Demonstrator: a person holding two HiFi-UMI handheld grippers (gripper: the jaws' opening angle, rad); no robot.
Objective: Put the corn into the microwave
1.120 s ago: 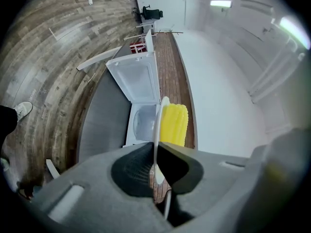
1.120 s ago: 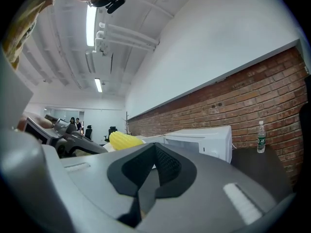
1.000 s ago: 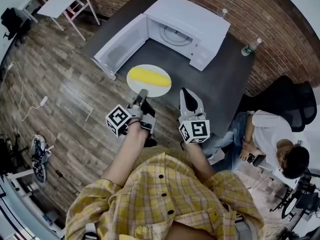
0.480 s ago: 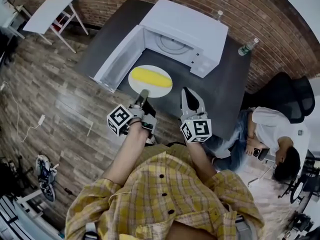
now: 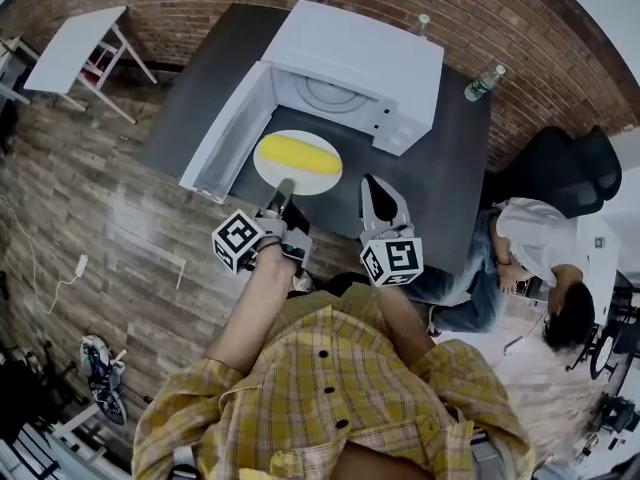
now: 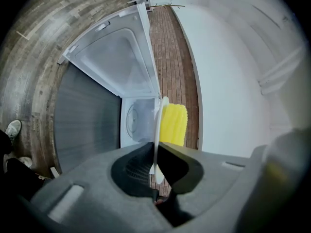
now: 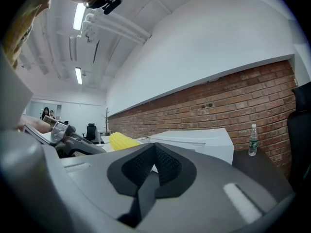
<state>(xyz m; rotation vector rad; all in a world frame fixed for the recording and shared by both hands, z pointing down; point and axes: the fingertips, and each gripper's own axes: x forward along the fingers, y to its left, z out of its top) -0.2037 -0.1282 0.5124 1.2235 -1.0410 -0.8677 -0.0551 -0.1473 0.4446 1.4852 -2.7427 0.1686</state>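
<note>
A yellow corn cob (image 5: 297, 154) lies on a white plate (image 5: 270, 173) that hangs over the dark table (image 5: 450, 188), just in front of the white microwave (image 5: 360, 48). Its door (image 5: 225, 128) is swung open to the left. My left gripper (image 5: 286, 188) is shut on the plate's near rim. In the left gripper view the plate (image 6: 156, 125) stands edge-on between the jaws of my left gripper (image 6: 155, 152), with the corn (image 6: 173, 125) to its right and the microwave's cavity (image 6: 133, 123) behind. My right gripper (image 5: 376, 186) hovers beside the plate, shut and empty; its jaws (image 7: 154, 152) touch.
A person (image 5: 530, 258) sits at the table's right side by a black office chair (image 5: 570, 168). A water bottle (image 5: 480, 83) stands right of the microwave, a second bottle (image 5: 423, 20) behind it. A white folding table (image 5: 70, 48) stands far left on the wooden floor.
Both grippers have moved forward with the plate and corn; the plate now sits closer to the microwave's open front. The left grip on the rim is unchanged.
</note>
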